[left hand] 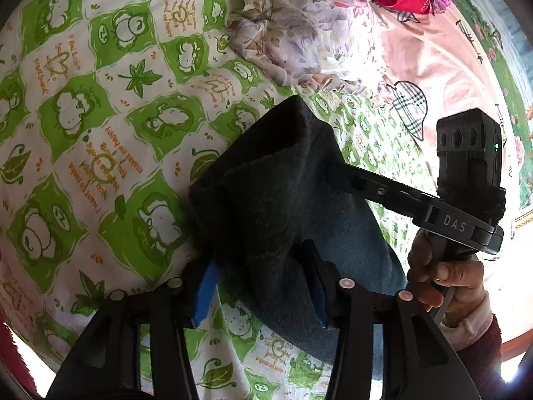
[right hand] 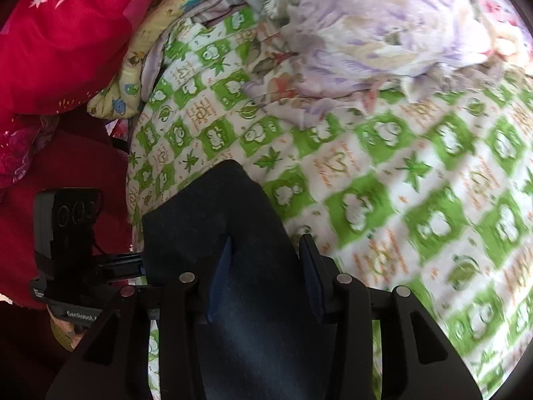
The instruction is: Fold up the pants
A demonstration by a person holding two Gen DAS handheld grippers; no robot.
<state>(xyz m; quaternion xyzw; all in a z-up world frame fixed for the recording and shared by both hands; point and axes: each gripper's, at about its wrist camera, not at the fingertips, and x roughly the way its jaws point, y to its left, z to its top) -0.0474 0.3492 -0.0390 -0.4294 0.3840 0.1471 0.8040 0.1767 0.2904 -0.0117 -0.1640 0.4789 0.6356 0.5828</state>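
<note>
Both grippers carry the pants (left hand: 283,200) above the green-checked bedsheet (left hand: 100,116), likely to bring one end over for a fold. Left gripper (left hand: 263,286): dark cloth fills the gap between its blue pads, jaws half-narrowed, clamped on it. Right gripper (right hand: 266,276): cloth drapes between and over its jaws; pad contact cannot be told. Pants look dark navy, thick, bunched into a peak, hanging slack. Floral quilt (left hand: 299,33) lies well beyond the pants.
</note>
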